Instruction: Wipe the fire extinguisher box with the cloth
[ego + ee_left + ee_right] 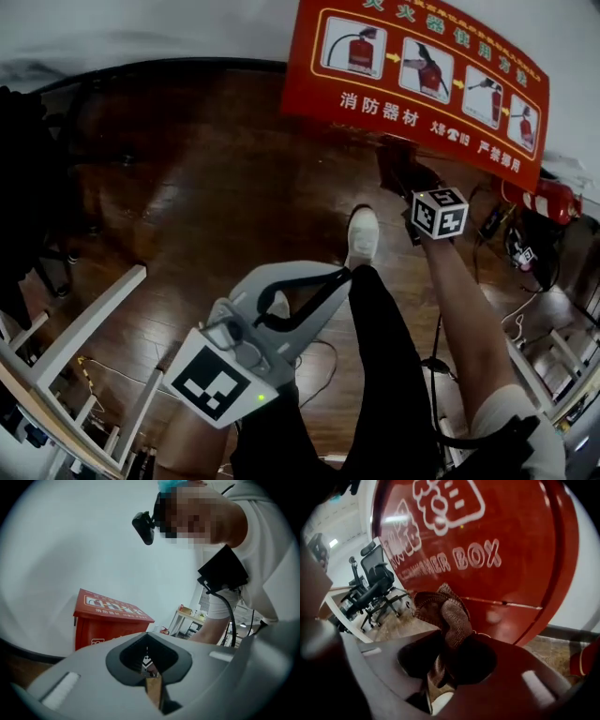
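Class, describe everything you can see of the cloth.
The cloth is brown with a coarse woven look, bunched into folds. Its lower part is pinched between the right gripper's fingers; the rest sticks up before the red fire extinguisher box. Contact with the box cannot be told.

fire extinguisher box [513,541] front: "BOX" | lid [417,80]: "消防器材"
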Motion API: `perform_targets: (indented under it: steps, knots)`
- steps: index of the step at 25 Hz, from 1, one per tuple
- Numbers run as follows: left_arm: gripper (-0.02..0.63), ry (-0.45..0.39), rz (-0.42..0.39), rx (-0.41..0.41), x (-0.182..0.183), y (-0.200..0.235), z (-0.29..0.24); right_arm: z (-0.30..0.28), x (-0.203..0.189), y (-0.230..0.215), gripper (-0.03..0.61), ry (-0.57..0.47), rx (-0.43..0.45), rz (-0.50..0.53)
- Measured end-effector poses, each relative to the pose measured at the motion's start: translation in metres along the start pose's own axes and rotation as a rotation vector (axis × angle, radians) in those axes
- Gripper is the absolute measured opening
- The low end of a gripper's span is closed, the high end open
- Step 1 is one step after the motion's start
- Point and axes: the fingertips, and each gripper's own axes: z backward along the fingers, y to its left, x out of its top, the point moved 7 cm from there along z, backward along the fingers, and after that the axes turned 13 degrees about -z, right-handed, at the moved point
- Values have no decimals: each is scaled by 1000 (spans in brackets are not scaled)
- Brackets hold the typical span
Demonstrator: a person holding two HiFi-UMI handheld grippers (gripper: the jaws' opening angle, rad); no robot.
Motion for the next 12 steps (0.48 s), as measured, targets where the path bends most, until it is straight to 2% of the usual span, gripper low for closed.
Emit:
perform_targets:
  steps: [4,7,12]
  knots:
    - [-2,1,14,36,-20,8,7,-38,-26,-16,95,112,-44,22]
    - [-2,-12,24,69,-30,11,13,-53,-31,-21,95,177,-72,33]
    - [-2,-46,39,105,-24,5,28,-20,-17,21,95,141,-10,47]
